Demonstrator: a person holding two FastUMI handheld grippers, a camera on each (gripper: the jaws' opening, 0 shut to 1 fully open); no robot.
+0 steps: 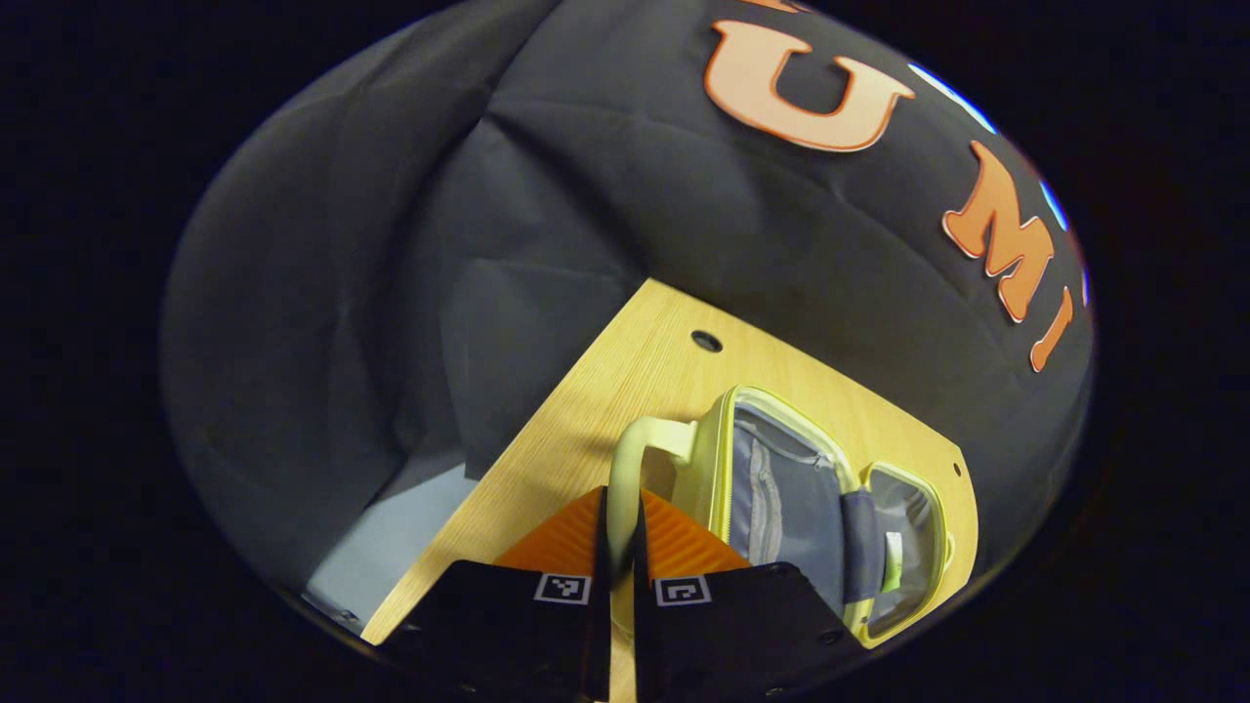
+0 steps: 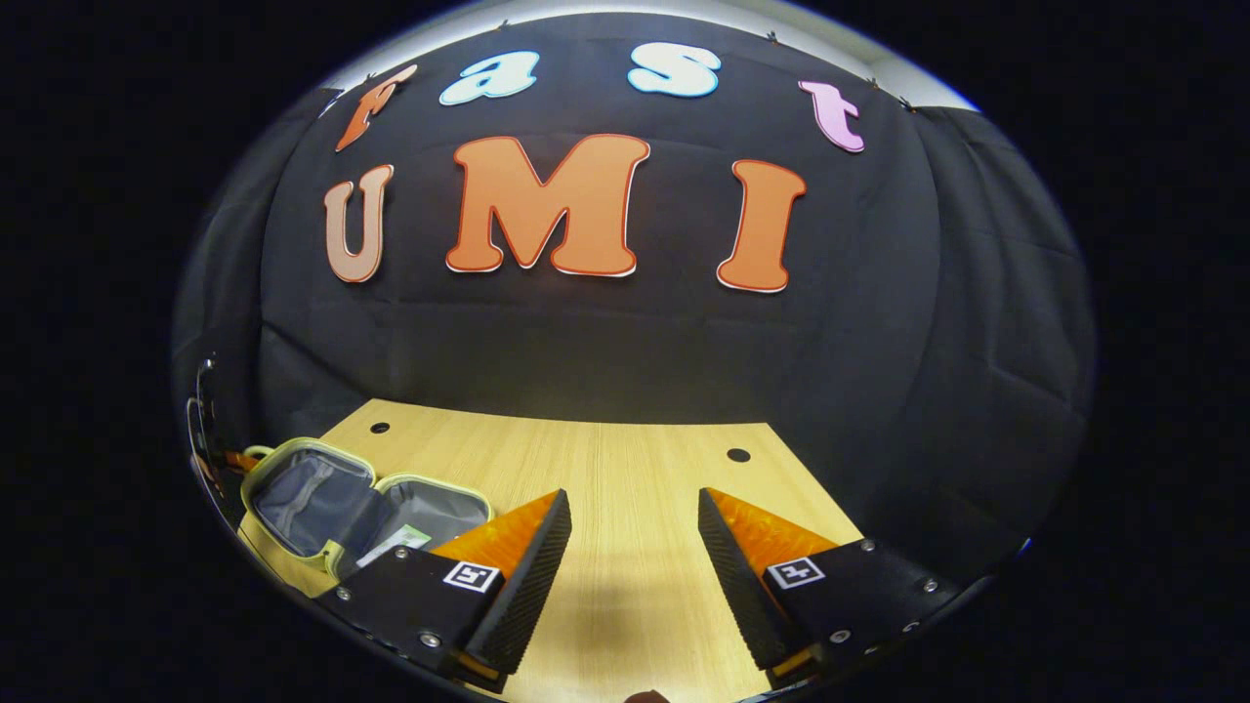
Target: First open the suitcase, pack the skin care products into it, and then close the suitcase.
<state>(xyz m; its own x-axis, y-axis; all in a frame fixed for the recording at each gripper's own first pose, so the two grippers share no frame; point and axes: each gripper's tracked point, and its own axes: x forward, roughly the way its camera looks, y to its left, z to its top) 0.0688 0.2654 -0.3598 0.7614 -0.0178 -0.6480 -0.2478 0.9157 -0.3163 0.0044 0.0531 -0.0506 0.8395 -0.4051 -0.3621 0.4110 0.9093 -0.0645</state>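
In the left gripper view, your left gripper [image 1: 617, 547] was clenched on the handle [image 1: 635, 459] of the suitcase [image 1: 781, 488], with both fingers pressed against the pale loop where it passed between them. The handle arched up from between the fingertips and joined the edge of the nearer half of the case. The suitcase lay open on the wooden table [image 1: 605, 391], its two halves spread flat side by side, each with a pale yellow-green rim and a grey lining. The nearer half showed a zipped pocket [image 1: 771, 488] in its lining, and a grey hinge strip [image 1: 859, 542] joined it to the farther half. A small pale item [image 1: 893, 561] lay in the farther half just beside that strip; you could not tell from this view what it was. The case sat near the table's far edge, close to the black cloth wall. In the right gripper view, your right gripper [image 2: 633, 532] was released, its two fingers spread wide apart over bare wood with nothing between them. The open suitcase [image 2: 322, 493] sat at the left of this view, well apart from that gripper's fingertips, and its near half was partly hidden behind the left finger [image 2: 518, 557]. Both grey-lined halves faced upward there, and a pale flat item [image 2: 395, 542] showed in the near half by the finger's edge. The table [image 2: 625, 459] ran back to the cloth wall.
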